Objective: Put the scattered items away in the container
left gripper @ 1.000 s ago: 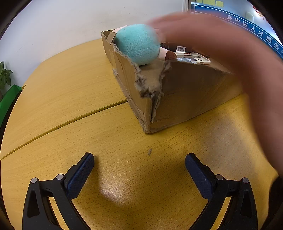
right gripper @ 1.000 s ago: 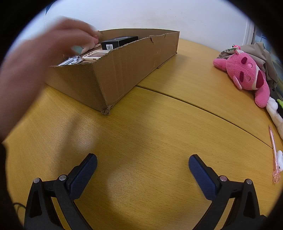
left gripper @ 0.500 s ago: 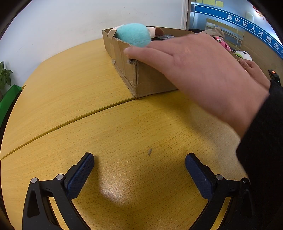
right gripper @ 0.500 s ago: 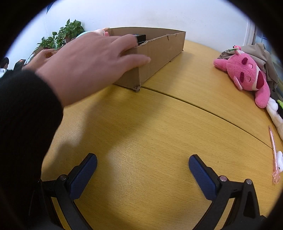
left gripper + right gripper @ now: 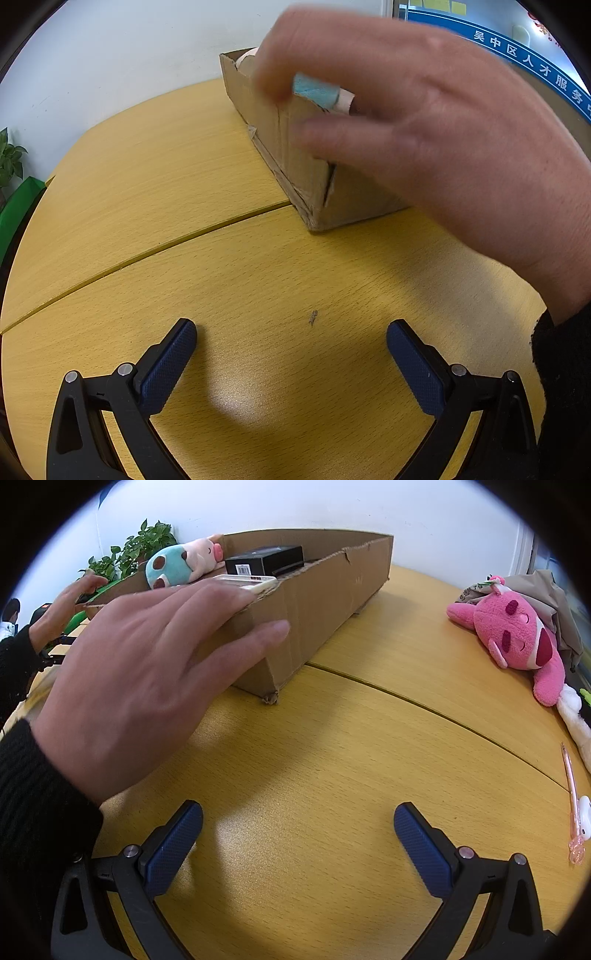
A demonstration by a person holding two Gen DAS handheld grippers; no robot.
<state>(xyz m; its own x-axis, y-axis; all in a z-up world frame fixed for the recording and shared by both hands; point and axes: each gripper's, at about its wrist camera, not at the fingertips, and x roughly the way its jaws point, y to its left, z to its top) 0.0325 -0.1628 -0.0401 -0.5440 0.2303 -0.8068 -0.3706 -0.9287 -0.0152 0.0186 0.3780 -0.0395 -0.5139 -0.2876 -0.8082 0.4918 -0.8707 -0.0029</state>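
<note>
A cardboard box (image 5: 325,602) stands on the yellow table, also seen as the box (image 5: 280,147) in the left wrist view. Inside lie a teal-and-pink plush (image 5: 177,566), a black carton (image 5: 264,559) and a pale phone (image 5: 251,581). A person's hand (image 5: 147,672) rests on the box's near rim; the same hand (image 5: 424,122) hides most of the box in the left wrist view. My left gripper (image 5: 291,347) and right gripper (image 5: 297,829) both stand open near the table, nothing between their fingers. A pink plush (image 5: 517,635) and a pink pen (image 5: 570,797) lie at the right.
A grey cloth (image 5: 543,594) sits behind the pink plush, with a white plush (image 5: 576,716) at the table's right edge. A second hand (image 5: 70,605) and green plants (image 5: 136,550) are beyond the box. A table seam (image 5: 147,251) crosses the wood.
The person's hand has shifted on the box and turned it; the box now sits at a different angle. Both grippers have stayed still.
</note>
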